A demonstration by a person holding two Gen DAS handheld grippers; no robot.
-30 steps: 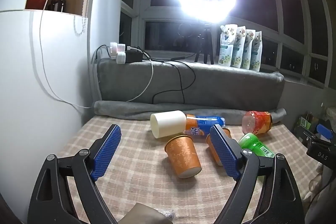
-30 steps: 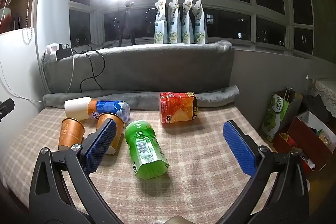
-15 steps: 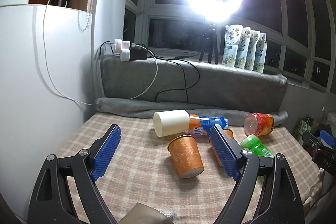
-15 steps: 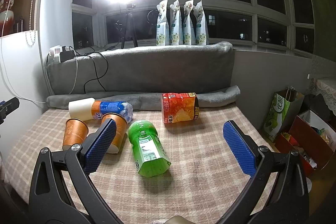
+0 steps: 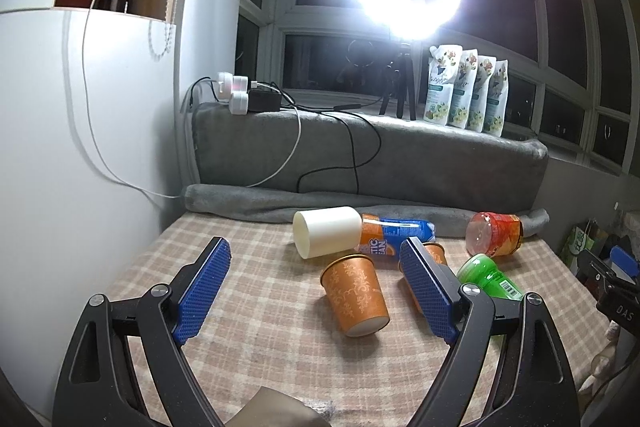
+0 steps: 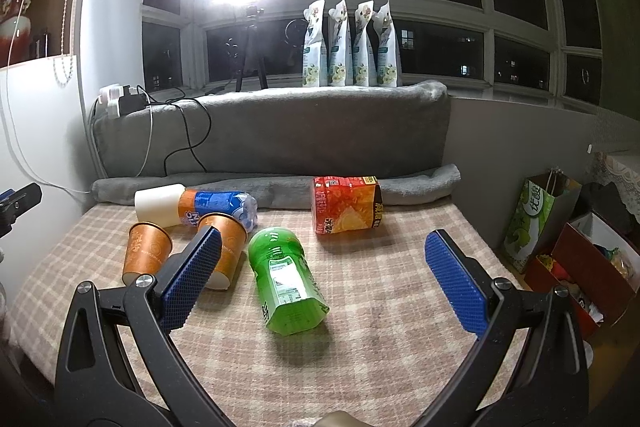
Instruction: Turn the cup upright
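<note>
Several cups lie tipped on the checked cloth (image 5: 256,307). An orange paper cup (image 5: 355,294) lies on its side, ahead of my open, empty left gripper (image 5: 316,287); it also shows in the right wrist view (image 6: 146,254). A second orange cup (image 6: 224,249) lies beside it, partly hidden behind my right gripper's left finger, and behind the left gripper's right finger (image 5: 434,254). A white cup (image 5: 326,237) lies on its side behind them. My right gripper (image 6: 320,279) is open and empty above a green container (image 6: 286,283).
A blue-orange bottle (image 5: 394,237), the green container (image 5: 486,277) and a red-orange snack container (image 6: 347,205) lie on the cloth. A grey rolled blanket (image 6: 420,183) and cushion back the bed. White wall on the left, bags on the floor at right (image 6: 536,219).
Both grippers have tilted slightly, so the cups sit a little lower and further right in the left view. Nothing on the cloth has moved. Both stay open.
</note>
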